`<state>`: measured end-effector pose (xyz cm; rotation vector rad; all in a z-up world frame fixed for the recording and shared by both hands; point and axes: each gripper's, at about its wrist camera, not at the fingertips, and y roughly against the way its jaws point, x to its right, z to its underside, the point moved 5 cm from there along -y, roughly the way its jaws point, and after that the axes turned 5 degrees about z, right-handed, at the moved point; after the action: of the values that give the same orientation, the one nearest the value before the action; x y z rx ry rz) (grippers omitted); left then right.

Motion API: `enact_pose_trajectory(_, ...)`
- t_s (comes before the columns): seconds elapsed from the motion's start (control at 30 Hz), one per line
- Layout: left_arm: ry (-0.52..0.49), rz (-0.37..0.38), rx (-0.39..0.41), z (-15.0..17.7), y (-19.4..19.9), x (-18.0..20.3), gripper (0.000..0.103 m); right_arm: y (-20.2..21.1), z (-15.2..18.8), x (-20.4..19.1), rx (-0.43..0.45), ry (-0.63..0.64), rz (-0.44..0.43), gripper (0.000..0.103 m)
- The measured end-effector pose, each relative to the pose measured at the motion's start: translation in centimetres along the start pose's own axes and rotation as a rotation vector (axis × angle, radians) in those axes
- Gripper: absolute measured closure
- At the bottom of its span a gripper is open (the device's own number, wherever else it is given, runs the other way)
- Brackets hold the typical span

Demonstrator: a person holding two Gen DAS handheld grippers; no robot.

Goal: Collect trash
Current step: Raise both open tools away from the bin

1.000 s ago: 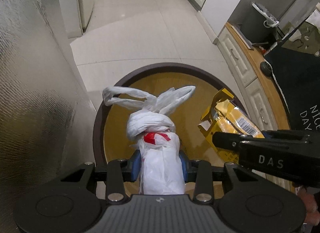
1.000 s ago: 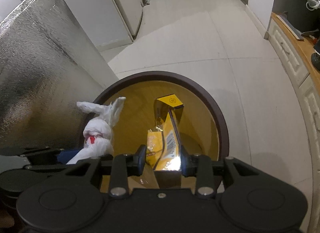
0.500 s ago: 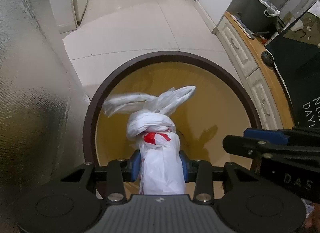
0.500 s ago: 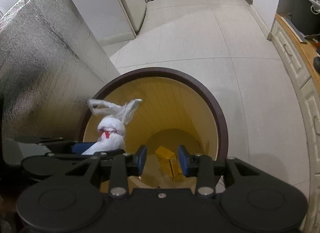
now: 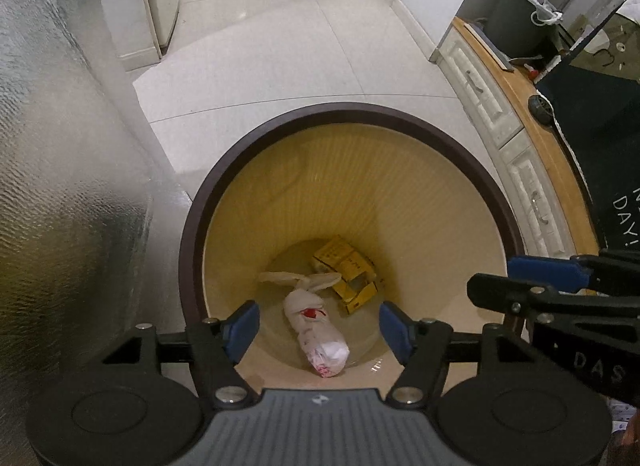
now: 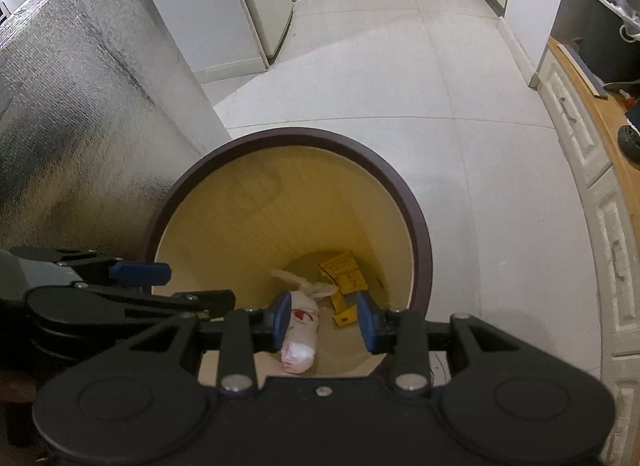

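Pale glossy tile floor [image 5: 280, 49] running down corridor; embossed silver panel [image 6: 72, 113] standing at left. Round bin [image 5: 400, 117], dark rim, ribbed yellow inside, holding knotted white plastic bag [image 5: 316, 330] beside crumpled yellow carton [image 5: 346, 270]. Left gripper [image 5: 318, 328] just opening, jaws apart, gripping nothing. Right gripper [image 6: 323, 322] hanging narrowly parted, empty.

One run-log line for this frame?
left gripper: just opened, empty | right gripper: open, empty | white bag, yellow box: in bin
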<state>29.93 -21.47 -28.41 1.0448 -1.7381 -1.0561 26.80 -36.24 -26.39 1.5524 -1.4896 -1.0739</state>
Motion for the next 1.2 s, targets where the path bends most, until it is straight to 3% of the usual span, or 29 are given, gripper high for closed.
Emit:
enact_pose_trajectory(0.2, 0.000, -0.009, -0.002, 0.5, 0.9, -0.2, 0.032, 0.7, 0.5, 0.3, 0.011, -0.001, 0.027, 0.059)
enact_pose_trajectory(0.43, 0.030, -0.023, 0.009, 1.6, 2.8, -0.8, 0.021, 1.8, 1.1, 0.6, 0.018, -0.008, 0.048, 0.054)
enact_pose_trajectory(0.47, 0.034, -0.027, 0.013, 1.8, 3.1, -1.0, 0.016, 2.0, 1.1, 0.6, 0.021, -0.006, 0.053, 0.051)
enact_pose_trajectory(0.7, 0.067, -0.055, 0.031, 3.0, 5.0, -2.1, 0.005, 3.6, 1.5, 0.3, 0.050, 0.003, 0.080, 0.036)
enact_pose_trajectory(0.97, 0.056, -0.067, 0.051, 4.7, 7.0, -2.0, 0.000, 5.9, 2.6, 0.3, 0.095, 0.000, 0.103, 0.018)
enact_pose_trajectory(1.1, 0.054, -0.073, 0.067, 5.3, 8.0, -1.9, 0.000, 7.0, 3.2, 0.5, 0.116, -0.001, 0.124, 0.003)
enact_pose_trajectory(1.2, 0.048, -0.075, 0.089, 5.6, 8.9, -1.7, 0.000, 7.9, 3.8, 0.8, 0.125, 0.002, 0.142, 0.000)
